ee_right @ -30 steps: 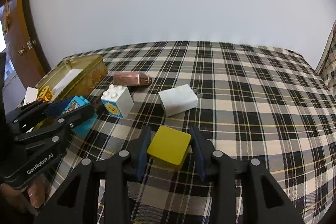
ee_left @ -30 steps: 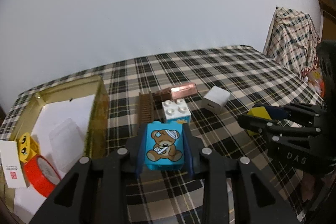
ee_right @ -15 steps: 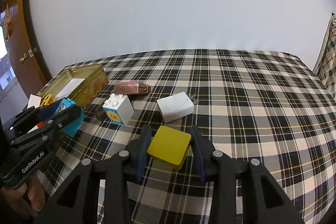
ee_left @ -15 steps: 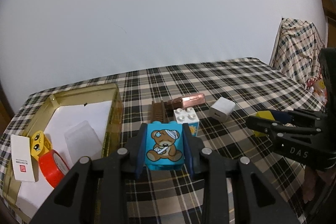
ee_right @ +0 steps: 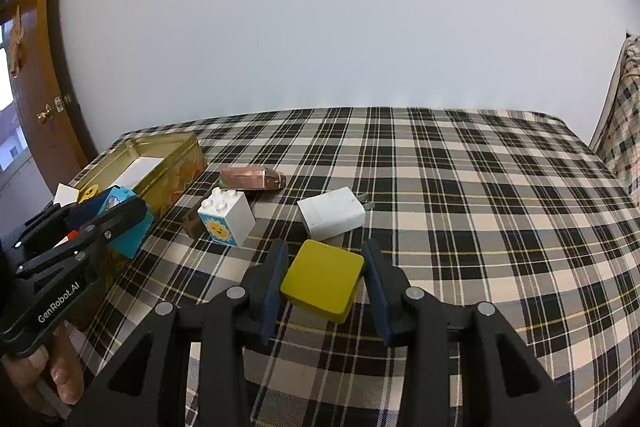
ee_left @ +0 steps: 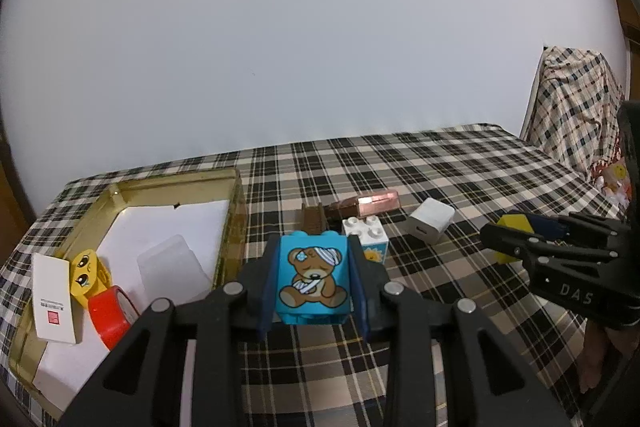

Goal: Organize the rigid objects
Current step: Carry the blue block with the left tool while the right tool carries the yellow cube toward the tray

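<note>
My left gripper (ee_left: 314, 277) is shut on a blue bear block (ee_left: 313, 273) and holds it above the plaid table, just right of the gold tin (ee_left: 236, 187). It also shows in the right wrist view (ee_right: 116, 211), next to the tin (ee_right: 172, 163). My right gripper (ee_right: 324, 279) is shut on a yellow block (ee_right: 322, 281) held above the table, and shows at the right of the left wrist view (ee_left: 516, 231). On the table lie a white sun block (ee_right: 226, 215), a white charger (ee_right: 332, 213), a copper case (ee_right: 252, 179) and a brown comb (ee_left: 314, 219).
The tin holds a red tape roll (ee_left: 110, 313), a yellow face block (ee_left: 84, 273), a white card (ee_left: 52, 297) and a clear plastic piece (ee_left: 172, 267) on white paper. A plaid-covered chair (ee_left: 576, 107) stands at the right. A door (ee_right: 36, 87) is at the left.
Both grippers have risen with their blocks, so the table objects look farther and lower. The left gripper now sits nearer the tin's right wall.
</note>
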A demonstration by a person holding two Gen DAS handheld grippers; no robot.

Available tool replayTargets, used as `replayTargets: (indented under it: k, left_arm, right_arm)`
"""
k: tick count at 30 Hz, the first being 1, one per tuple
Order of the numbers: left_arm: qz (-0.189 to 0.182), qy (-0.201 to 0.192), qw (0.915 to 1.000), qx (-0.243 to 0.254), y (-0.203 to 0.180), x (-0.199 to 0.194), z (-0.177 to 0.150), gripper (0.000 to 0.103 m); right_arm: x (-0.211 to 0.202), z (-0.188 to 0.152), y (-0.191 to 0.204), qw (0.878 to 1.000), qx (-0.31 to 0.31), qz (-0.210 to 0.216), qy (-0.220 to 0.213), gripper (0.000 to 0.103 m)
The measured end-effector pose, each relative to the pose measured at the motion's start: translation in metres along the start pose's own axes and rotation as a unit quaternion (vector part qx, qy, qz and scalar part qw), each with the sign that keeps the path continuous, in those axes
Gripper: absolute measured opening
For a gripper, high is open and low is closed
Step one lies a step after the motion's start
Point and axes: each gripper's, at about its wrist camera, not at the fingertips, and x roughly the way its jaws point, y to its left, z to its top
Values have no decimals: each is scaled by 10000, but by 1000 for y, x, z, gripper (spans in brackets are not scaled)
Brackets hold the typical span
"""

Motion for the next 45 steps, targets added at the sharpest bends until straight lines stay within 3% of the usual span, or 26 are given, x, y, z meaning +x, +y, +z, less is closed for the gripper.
replayTargets:
  k: [45]
  left_arm:
    - [263,-618,9976,-152,5,-27,-6,31]
  right_arm:
    - [-38,-4,11,9931,-98,-280,-1131,41]
